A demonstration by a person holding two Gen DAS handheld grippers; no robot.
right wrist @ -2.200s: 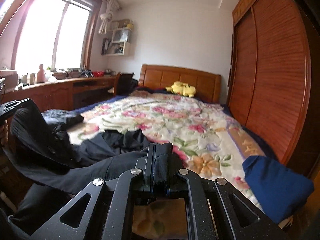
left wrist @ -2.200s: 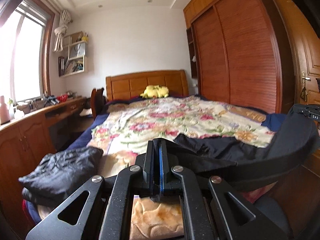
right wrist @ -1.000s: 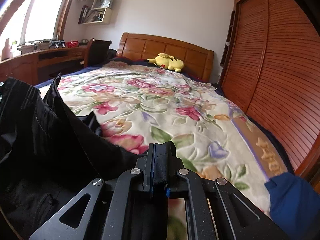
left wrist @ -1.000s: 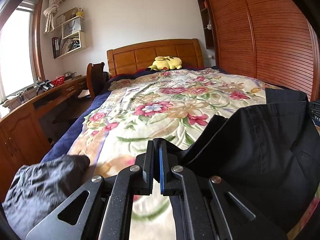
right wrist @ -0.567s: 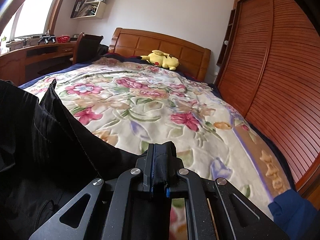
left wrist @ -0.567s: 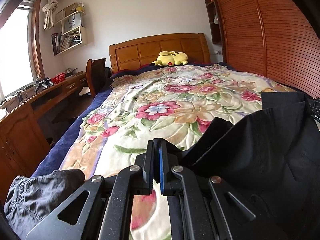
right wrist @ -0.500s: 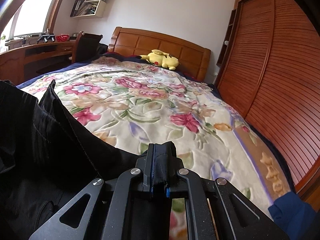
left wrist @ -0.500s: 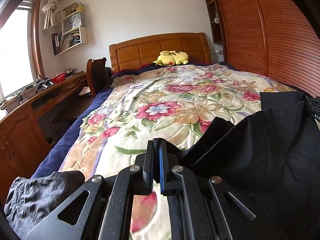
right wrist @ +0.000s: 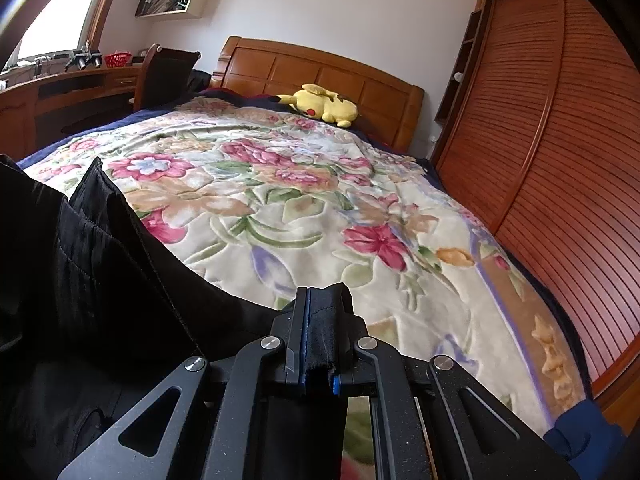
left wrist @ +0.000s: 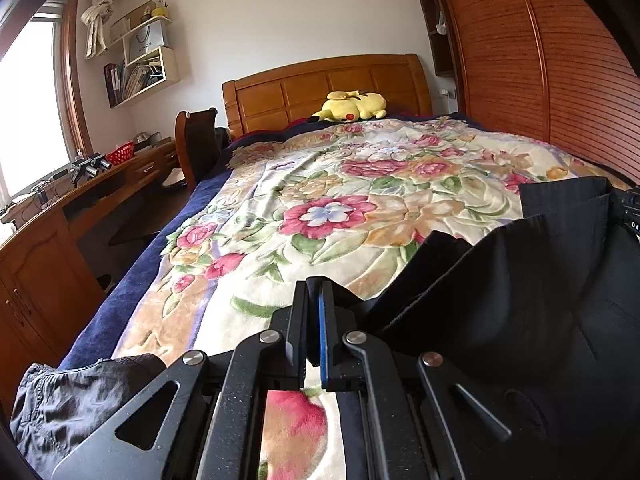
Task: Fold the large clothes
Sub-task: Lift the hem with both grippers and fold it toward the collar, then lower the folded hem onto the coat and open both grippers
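A large black garment (left wrist: 520, 300) hangs spread between my two grippers above the near end of the floral blanket (left wrist: 360, 208). My left gripper (left wrist: 314, 320) is shut, and the garment's edge runs off from its right finger. In the right wrist view my right gripper (right wrist: 320, 312) is shut on a bunched corner of the same black garment (right wrist: 100, 280), which drapes away to the left. Part of the right gripper (left wrist: 632, 216) shows at the right edge of the left wrist view, with cloth hanging from it.
A crumpled grey garment (left wrist: 80, 400) lies at the bed's near left corner and a blue cloth (right wrist: 580, 432) at the near right. A yellow plush toy (left wrist: 352, 106) rests by the headboard. A wooden wardrobe (right wrist: 560, 160) lines the right side, a desk (left wrist: 60, 216) and chair the left.
Both grippers have moved forward over the bed toward the headboard, carrying the black garment between them. The grey garment has slipped lower in the left wrist view.
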